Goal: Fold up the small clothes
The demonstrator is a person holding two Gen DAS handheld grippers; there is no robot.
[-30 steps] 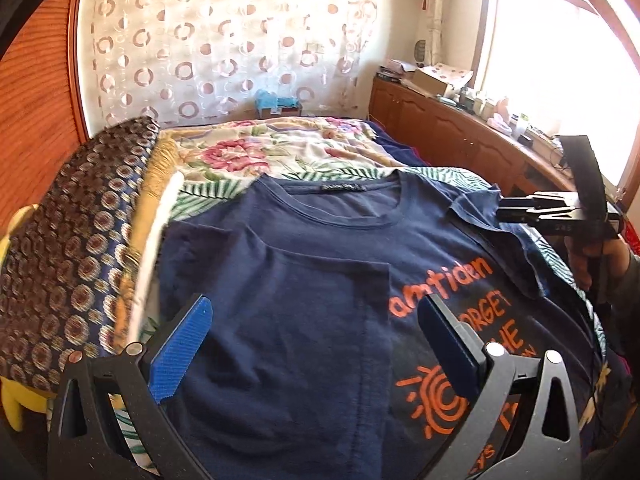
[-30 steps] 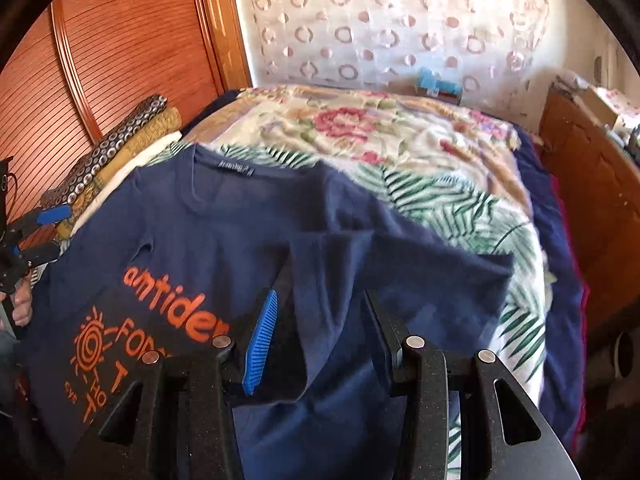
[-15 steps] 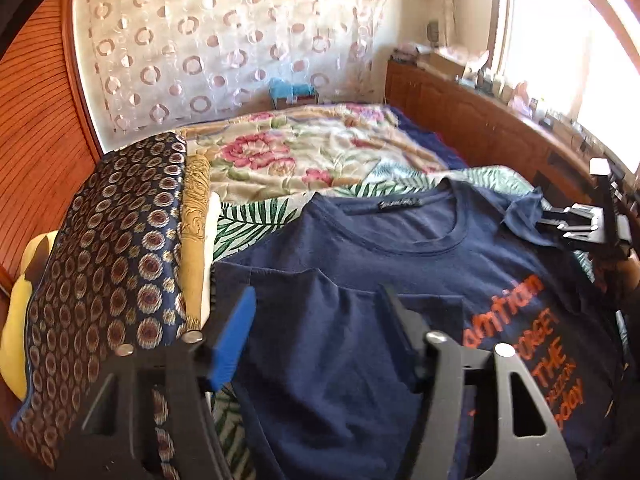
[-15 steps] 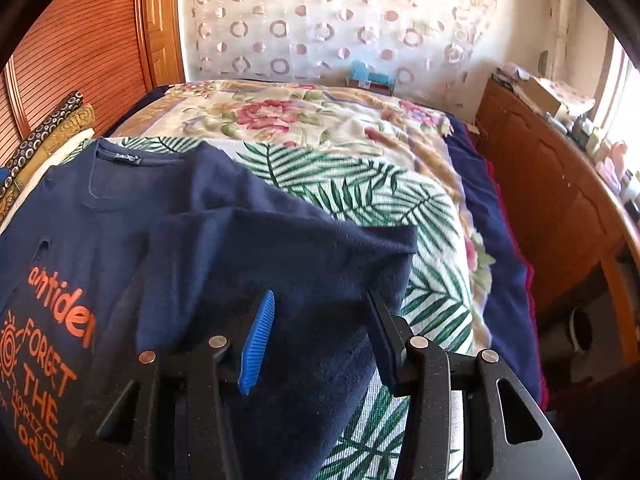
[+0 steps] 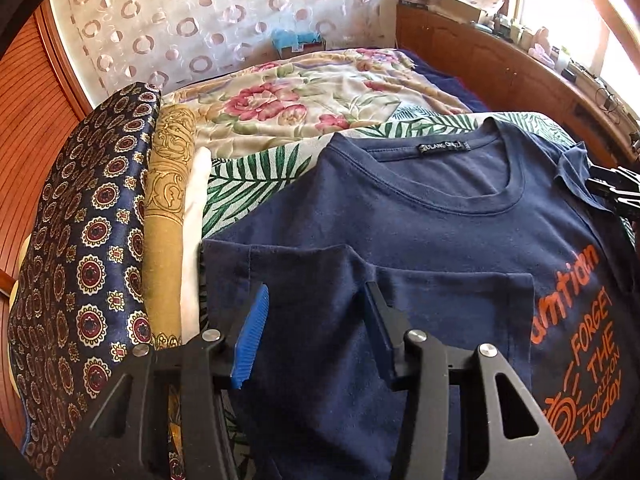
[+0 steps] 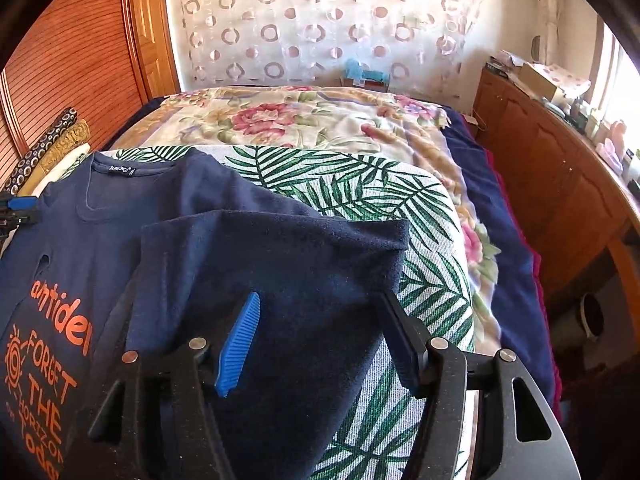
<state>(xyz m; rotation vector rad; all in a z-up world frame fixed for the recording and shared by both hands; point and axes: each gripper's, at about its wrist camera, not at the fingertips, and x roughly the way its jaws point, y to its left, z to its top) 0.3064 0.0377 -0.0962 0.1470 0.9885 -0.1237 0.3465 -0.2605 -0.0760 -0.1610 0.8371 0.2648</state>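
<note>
1. A navy T-shirt [image 5: 420, 216] lies front-up on a bed, spread over a palm-leaf cloth [image 6: 360, 184], with its round collar and neck label toward the far end of the bed.
2. Orange lettering and a sun design [image 5: 580, 352] run across the chest.
3. The shirt's two sleeves are folded inward and lie flat on the body: one under the left claw [image 5: 316, 332], the other under the right claw [image 6: 320, 340].
4. The left claw points down at its folded sleeve. Its jaws have just been closing, yet a clear gap stands between them and the cloth lies flat beneath, pinched by neither pad; the claw is released.
5. The right claw hangs over the other folded sleeve [image 6: 280, 264], whose hem ends over the palm-leaf cloth. Its jaws have just been opening, and the fabric lies loose below them, so this claw too is released.
6. In the left wrist view, the tip of the right claw shows at the far right edge, just beside the shoulder of the shirt.
7. A stack of folded patterned fabrics [image 5: 92, 240] lies along the bed's edge beside the shirt.
8. A floral blanket [image 6: 304, 120] covers the far half of the bed, ahead of a curtain with ring patterns [image 6: 320, 20].
9. A wooden cabinet [image 6: 560, 184] runs along the window side.
</note>
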